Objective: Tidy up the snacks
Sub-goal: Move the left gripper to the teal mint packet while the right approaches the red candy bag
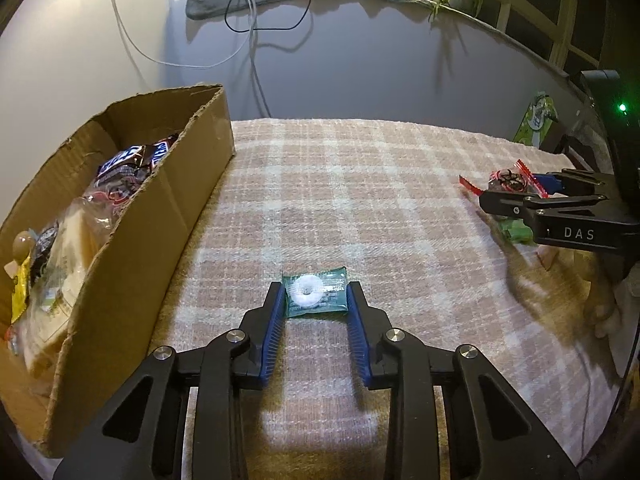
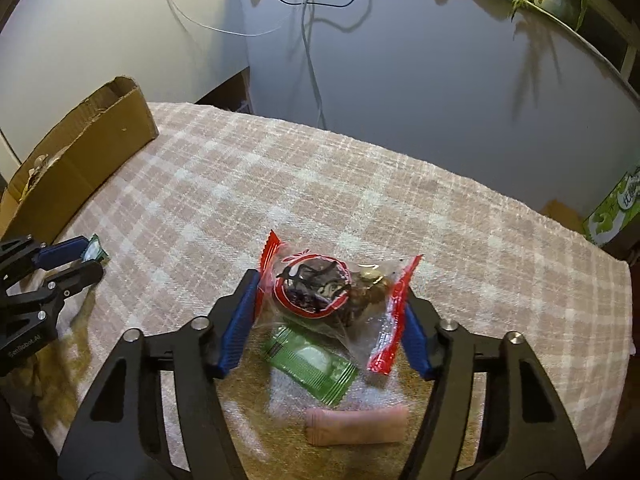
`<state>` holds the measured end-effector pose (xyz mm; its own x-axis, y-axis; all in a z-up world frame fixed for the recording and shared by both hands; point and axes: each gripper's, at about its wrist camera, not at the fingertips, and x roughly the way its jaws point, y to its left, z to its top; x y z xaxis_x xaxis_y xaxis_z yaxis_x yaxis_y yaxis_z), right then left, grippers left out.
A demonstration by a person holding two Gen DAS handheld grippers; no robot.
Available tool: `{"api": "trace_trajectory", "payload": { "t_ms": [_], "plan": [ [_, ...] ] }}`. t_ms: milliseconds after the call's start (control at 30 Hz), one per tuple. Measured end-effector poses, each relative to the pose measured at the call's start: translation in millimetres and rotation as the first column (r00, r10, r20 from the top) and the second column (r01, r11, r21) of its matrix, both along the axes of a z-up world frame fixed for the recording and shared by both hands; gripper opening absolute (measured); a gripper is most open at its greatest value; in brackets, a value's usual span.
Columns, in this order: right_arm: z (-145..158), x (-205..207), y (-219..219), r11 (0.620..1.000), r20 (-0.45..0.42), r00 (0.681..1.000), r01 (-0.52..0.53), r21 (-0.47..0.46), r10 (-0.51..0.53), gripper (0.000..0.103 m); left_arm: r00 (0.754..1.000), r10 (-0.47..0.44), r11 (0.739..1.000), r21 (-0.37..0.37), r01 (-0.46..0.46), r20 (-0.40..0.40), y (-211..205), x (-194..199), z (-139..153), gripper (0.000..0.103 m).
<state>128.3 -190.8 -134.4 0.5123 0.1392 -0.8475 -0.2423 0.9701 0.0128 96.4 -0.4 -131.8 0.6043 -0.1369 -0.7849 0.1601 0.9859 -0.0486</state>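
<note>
Left side: the cardboard box stands tall along the left edge, walling off that flank (its top is open).
Centre: a broad bare stretch of checked cloth lies between the 2 grippers.
Right side: the green carton stands past the cloth's far right edge.
Rear: cables hang down the wall behind the table.

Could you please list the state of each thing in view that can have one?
Left gripper: shut on the teal candy, at cloth level.
Right gripper: closed around the red-edged packet, which bridges its fingers.
Green packet: loose, lying flat on the cloth, partly under the red-edged packet.
Box: open-topped, holding several snacks.
Cloth: spread flat.
</note>
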Motion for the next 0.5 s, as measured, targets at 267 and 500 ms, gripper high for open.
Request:
{"api": "trace_trajectory", "payload": {
  "t_ms": [267, 500],
  "plan": [
    [4.1, -3.1, -3.5, 1.000, 0.004, 1.000, 0.005, 0.022, -0.005, 0.062, 1.000, -0.014, 1.000, 0.005, 0.013, 0.024, -1.6, -2.2, 5.4, 0.015],
    [6.3, -6.7, -1.3, 1.000, 0.001, 1.000, -0.018, 0.009, 0.018, 0.062, 1.000, 0.026, 1.000, -0.017, -0.026, -0.016, 6.2, 4.3, -1.7, 0.045]
  ]
}}
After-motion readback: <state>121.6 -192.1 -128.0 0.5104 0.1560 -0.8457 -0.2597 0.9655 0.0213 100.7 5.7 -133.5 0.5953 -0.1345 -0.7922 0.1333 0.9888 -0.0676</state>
